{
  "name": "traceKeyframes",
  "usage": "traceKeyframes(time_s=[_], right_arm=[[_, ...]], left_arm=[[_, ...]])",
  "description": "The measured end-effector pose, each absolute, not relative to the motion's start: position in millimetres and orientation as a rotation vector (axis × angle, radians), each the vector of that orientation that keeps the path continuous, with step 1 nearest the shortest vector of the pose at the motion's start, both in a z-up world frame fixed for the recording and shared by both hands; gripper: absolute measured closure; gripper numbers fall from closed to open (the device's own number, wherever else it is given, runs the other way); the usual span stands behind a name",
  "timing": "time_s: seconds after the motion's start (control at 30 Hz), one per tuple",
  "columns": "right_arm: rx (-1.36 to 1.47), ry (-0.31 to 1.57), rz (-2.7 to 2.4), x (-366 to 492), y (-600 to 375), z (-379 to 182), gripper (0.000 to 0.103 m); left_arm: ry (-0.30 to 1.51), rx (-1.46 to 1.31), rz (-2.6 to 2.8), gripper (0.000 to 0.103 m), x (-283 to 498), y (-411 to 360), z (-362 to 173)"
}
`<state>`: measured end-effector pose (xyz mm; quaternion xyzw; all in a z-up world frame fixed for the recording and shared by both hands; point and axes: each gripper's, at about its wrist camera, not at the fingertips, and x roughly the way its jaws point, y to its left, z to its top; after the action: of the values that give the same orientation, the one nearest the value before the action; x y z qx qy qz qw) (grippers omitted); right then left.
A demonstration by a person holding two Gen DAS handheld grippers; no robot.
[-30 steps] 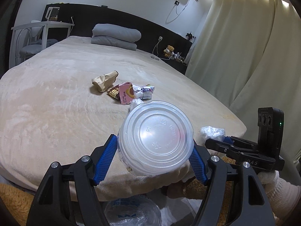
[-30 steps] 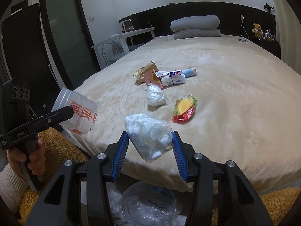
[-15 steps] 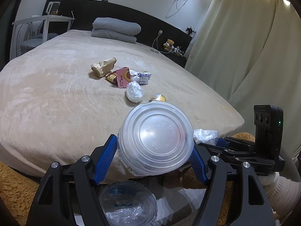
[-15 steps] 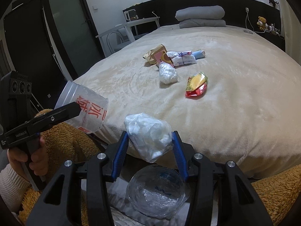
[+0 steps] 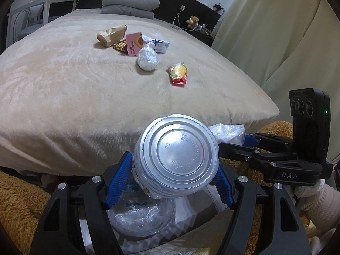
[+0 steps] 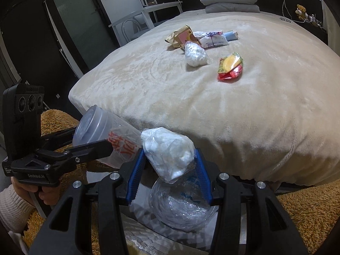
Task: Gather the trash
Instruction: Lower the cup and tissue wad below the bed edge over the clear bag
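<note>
What sits below the grippers is hard to read: a crumpled clear plastic liner, its container cut off by the arms. The left gripper clamps a clear plastic cup by its sides, base toward the camera, and the right gripper pinches a wad of white tissue in clear film; both hang beyond the bed edge, above the liner. 5 or so wrappers lie mid-bed, among them a red-yellow snack packet.

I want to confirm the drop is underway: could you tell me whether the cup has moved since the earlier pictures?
Yes. The cup has sunk from level with the bed top to below its edge.
</note>
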<state>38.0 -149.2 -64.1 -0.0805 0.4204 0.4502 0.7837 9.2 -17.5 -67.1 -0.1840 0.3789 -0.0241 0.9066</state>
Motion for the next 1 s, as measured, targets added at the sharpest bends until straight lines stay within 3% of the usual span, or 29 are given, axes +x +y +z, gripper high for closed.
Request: traceKeyframes(time_s=[1.0], right_arm=[[-0.131,1.532,0.716,88,-129,-188,0.055]], left_arm=[[1.373,-0.501,0.078,0.032,52,-9,-193]])
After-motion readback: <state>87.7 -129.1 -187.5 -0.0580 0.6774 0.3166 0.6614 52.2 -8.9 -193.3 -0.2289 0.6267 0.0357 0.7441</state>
